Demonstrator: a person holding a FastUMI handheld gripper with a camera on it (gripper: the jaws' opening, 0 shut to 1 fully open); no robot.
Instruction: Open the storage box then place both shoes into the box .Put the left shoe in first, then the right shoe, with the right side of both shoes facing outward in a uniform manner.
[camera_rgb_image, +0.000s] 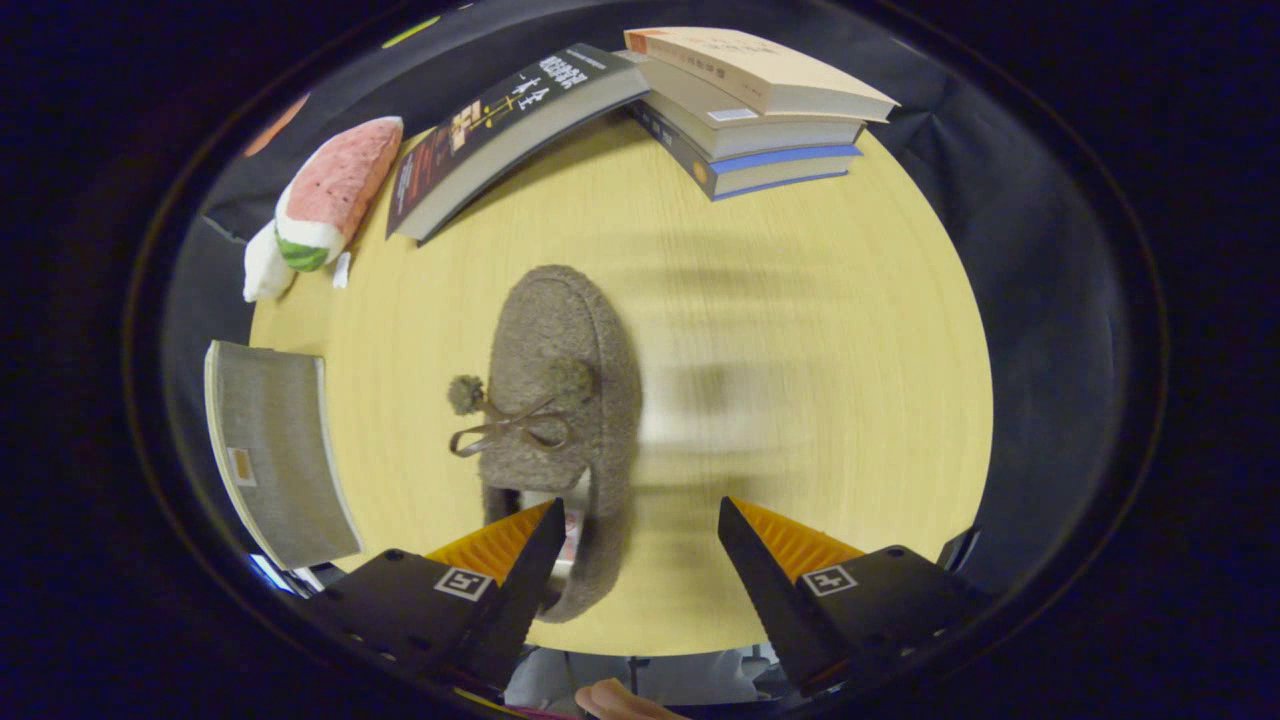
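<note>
The gripper (640, 535) hangs over the round pale wooden table (800, 400) with its fingers spread wide, holding nothing. A fuzzy grey-brown slipper with a ribbon bow and pompoms (560, 390) lies just ahead of the left finger, its heel end beside that fingertip, toe pointing away.
</note>
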